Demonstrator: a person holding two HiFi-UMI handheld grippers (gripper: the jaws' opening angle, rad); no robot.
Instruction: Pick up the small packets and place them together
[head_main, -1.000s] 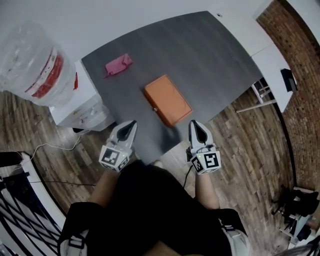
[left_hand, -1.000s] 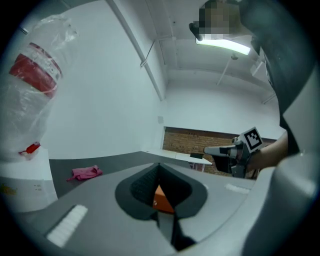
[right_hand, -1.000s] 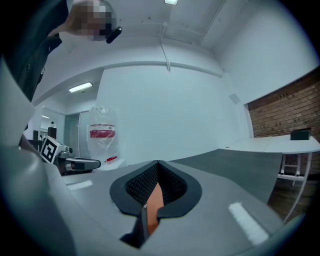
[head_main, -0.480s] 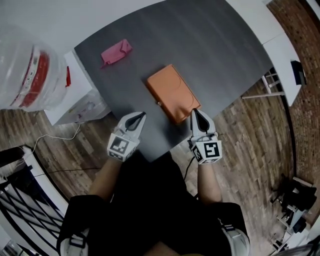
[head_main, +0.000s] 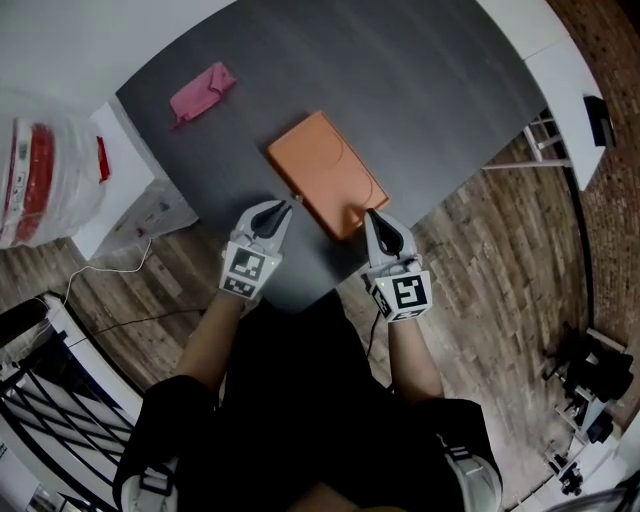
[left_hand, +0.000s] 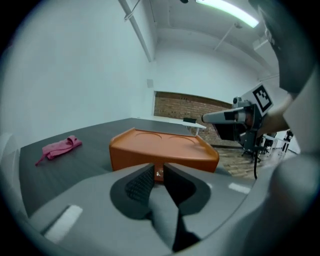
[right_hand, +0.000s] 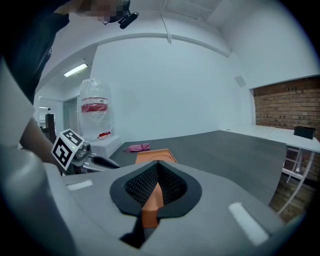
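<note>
Head view: we see the pink packet (head_main: 203, 92), soft and crumpled, at upper left on the dark matte table (head_main: 430, 90), well apart from the flat, smooth orange box (head_main: 325, 172). Left gripper view: our left gripper (left_hand: 159, 172) has ribbed jaws slightly apart, just opening, with nothing between. Right gripper view: our right gripper (right_hand: 157, 167) has its jaws together, empty.

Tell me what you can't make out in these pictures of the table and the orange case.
What the orange case holds: no view shows its inside.
Whether the pink thing is a packet or a cloth: too small in the head view.
What the pale fitting on the case's front is: tiny in the left gripper view.
The clear bottle: cut off by the head view's left edge.
</note>
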